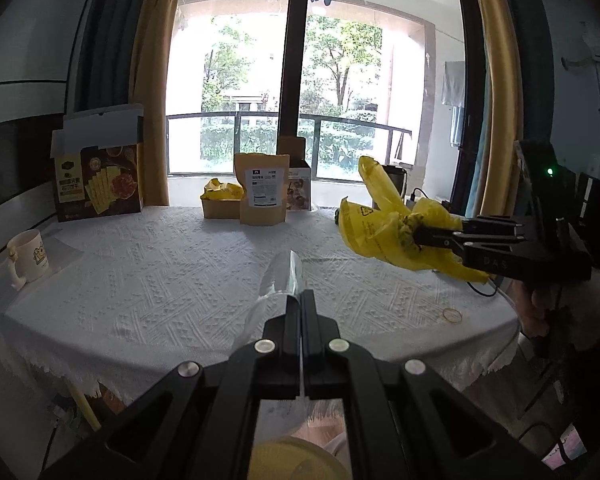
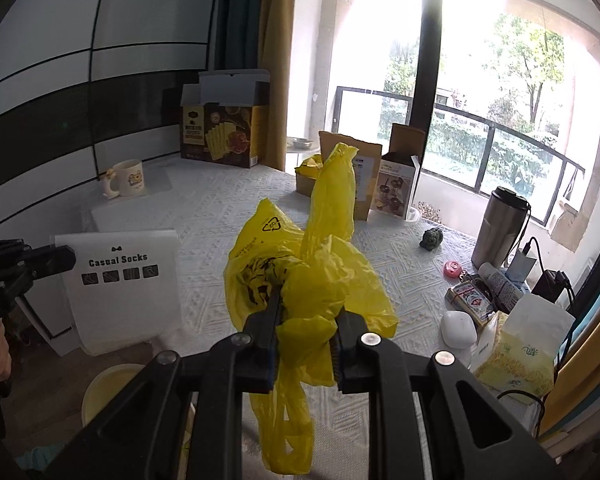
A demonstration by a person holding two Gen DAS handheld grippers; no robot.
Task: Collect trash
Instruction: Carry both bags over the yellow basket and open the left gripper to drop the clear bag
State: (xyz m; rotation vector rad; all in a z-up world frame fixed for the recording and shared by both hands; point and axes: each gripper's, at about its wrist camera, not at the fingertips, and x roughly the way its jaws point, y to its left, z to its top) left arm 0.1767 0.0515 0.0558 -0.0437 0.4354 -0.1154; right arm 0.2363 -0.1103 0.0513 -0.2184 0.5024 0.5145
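Observation:
My right gripper (image 2: pixel 305 316) is shut on a crumpled yellow plastic bag (image 2: pixel 312 276) and holds it in the air above the table; it also shows in the left wrist view (image 1: pixel 384 224) at the right. My left gripper (image 1: pixel 301 298) is shut on a clear plastic "Casual Socks" package (image 1: pixel 280 276), seen flat-on in the right wrist view (image 2: pixel 120 284) at the table's near left edge. A yellow round bin (image 1: pixel 296 460) lies below the table edge, under the left gripper, and shows in the right wrist view (image 2: pixel 108 388).
A white-clothed table (image 1: pixel 160 272) carries a mug (image 1: pixel 28 258), a snack box (image 1: pixel 100 184), a kraft pouch (image 1: pixel 263 188), a box with yellow bags (image 1: pixel 220 198), a rubber band (image 1: pixel 452 314), a steel tumbler (image 2: pixel 502 228), a tissue pack (image 2: pixel 520 348) and small items.

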